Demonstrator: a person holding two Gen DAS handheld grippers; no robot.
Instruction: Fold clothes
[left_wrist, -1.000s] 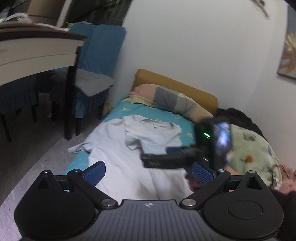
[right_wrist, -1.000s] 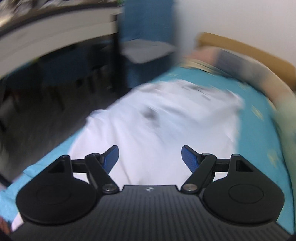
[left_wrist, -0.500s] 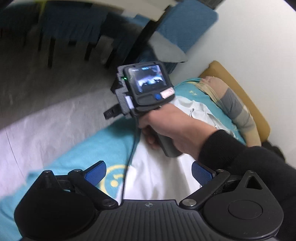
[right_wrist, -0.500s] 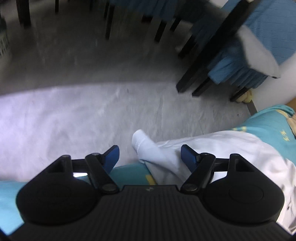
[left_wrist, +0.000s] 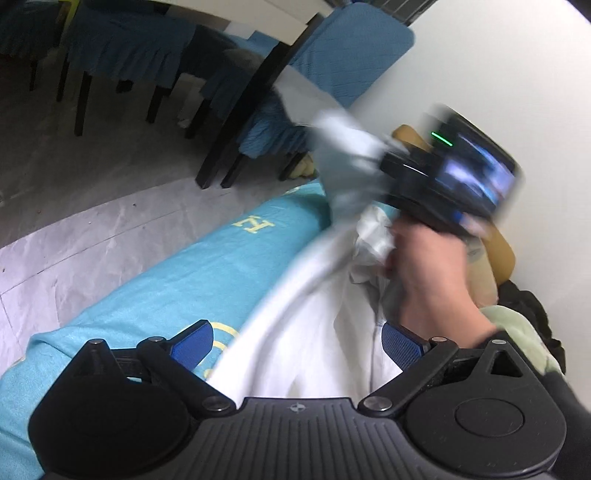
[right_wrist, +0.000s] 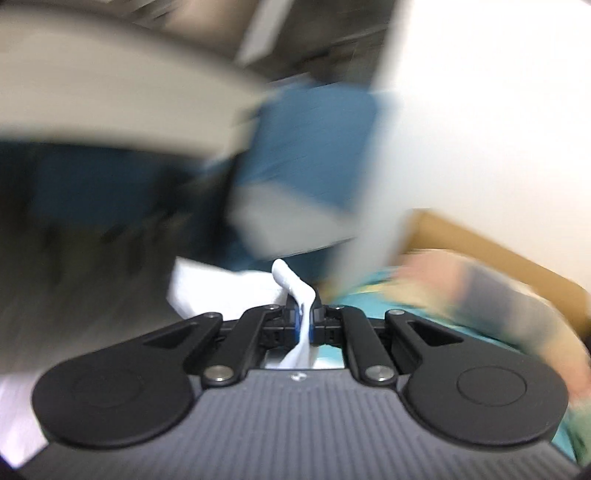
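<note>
Right gripper (right_wrist: 303, 320) clenched on a fold of the white shirt (left_wrist: 314, 332), lifted toward 12 o'clock above the bed (left_wrist: 177, 280); left gripper (left_wrist: 297, 338) released, jaws apart over the shirt

Upper right of the left wrist view: a plain white wall (left_wrist: 498, 74). Left side: a grey floor (left_wrist: 92, 177) with faint seam lines. Upper left: blue-covered chairs (left_wrist: 354, 48) on dark legs, beside a dark table leg (left_wrist: 255, 110). Lower left: a bed under a turquoise sheet (left_wrist: 177, 288) printed with yellow letters. Right edge: a tan headboard (left_wrist: 502, 251) against the wall. The right wrist view is motion-blurred; the headboard (right_wrist: 480, 251) and a pillow (right_wrist: 491, 291) remain discernible. Lighting is even and indoor.
</note>
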